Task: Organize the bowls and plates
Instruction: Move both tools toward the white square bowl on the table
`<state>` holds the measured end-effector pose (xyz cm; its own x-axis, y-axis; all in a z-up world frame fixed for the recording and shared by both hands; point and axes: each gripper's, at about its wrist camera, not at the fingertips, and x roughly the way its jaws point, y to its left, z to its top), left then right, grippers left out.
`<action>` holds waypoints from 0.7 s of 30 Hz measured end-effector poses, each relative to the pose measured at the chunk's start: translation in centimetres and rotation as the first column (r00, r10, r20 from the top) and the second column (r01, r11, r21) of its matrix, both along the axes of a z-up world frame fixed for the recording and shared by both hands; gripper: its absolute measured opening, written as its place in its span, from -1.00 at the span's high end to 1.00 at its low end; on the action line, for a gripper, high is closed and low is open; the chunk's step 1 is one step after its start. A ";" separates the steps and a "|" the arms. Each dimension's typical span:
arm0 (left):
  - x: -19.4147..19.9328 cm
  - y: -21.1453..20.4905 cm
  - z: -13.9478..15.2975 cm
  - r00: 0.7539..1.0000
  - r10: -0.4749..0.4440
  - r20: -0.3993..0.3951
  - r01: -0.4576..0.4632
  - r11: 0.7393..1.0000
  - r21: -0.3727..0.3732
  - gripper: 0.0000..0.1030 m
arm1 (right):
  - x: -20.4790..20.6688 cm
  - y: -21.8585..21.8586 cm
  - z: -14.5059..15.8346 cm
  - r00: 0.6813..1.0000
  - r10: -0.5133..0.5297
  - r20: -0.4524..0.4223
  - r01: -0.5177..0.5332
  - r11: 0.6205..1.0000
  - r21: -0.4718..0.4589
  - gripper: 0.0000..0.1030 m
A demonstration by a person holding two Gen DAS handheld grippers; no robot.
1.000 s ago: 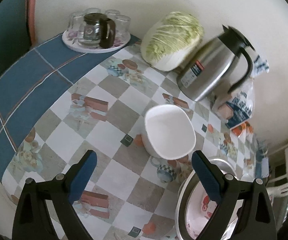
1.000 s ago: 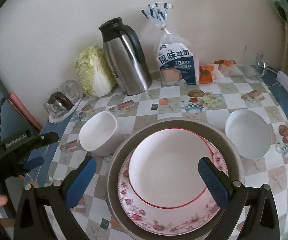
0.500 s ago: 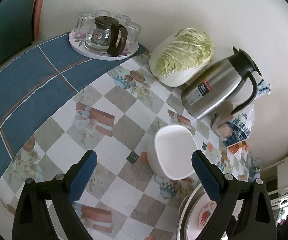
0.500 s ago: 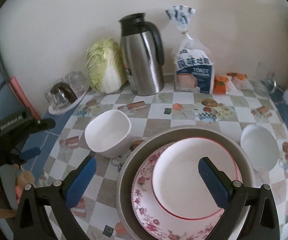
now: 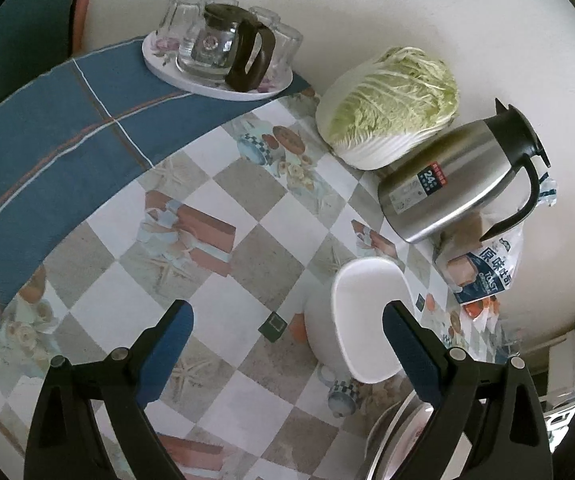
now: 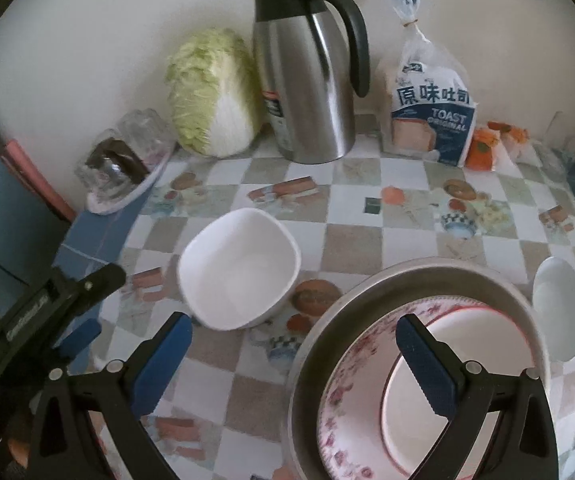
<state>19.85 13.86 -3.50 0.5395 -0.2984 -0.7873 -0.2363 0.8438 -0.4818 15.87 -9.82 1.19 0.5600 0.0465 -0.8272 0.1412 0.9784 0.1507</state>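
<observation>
— Blue pads first: how do the left tongs (image 5: 287, 332) stand?

— Spread wide, nothing between them, above the checkered tabletop (image 5: 99, 304). The squarish white bowl (image 5: 363, 320) sits just ahead of the right-hand pad, its far rim partly covered by that finger in the left wrist view.

— And the right tongs (image 6: 293, 338)?

— Also released and empty. One pad hangs over the tabletop near the squarish white bowl's near edge; the other is over the metal basin (image 6: 367, 292).

— What is in the basin?

— A floral plate (image 6: 343, 392), and on it a white plate with a red rim (image 6: 415, 364). Whether that one is a plate or a shallow bowl I cannot tell.

— Any other dishes?

— A round white bowl (image 6: 557, 312) stands just right of the basin, on the tabletop.

— Farther back?

— Against the wall: a napa cabbage (image 6: 211, 92), a steel thermos jug (image 6: 307, 68) beside it, then a bag of toast (image 6: 431, 100). At far left a tray of upturned glasses (image 5: 215, 52) with a glass pot rests on the blue cloth (image 5: 47, 128).

— Does the right camera catch the left tongs?

— Yes, at its left edge, apart from the squarish bowl.
</observation>
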 end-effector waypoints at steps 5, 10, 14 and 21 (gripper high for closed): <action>0.9 0.0 -0.4 1.000 -0.002 0.024 0.002 1.000 -0.012 -0.86 | 2.1 -0.5 0.1 0.999 -0.007 -0.036 0.007 1.000 0.000 -1.00; 1.6 0.1 -0.5 0.998 0.004 0.057 -0.002 1.000 -0.030 -0.86 | 4.1 -0.2 0.3 0.998 -0.010 -0.058 0.008 0.999 -0.040 -1.00; 2.3 -0.1 -1.7 0.999 -0.005 0.033 0.008 0.997 -0.071 -0.86 | 5.4 -0.4 -0.2 0.996 -0.042 -0.080 0.040 0.999 -0.028 -1.00; 3.2 -0.5 -2.6 0.999 0.001 0.032 0.000 0.999 -0.044 -0.86 | 6.7 0.1 -1.4 0.994 -0.041 -0.102 0.033 0.996 -0.084 -0.95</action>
<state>23.06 13.40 -6.07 0.5643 -0.3322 -0.7558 -0.2208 0.8214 -0.5259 22.59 -9.71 -0.17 0.4711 -0.0433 -0.8810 0.1881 0.9807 0.0524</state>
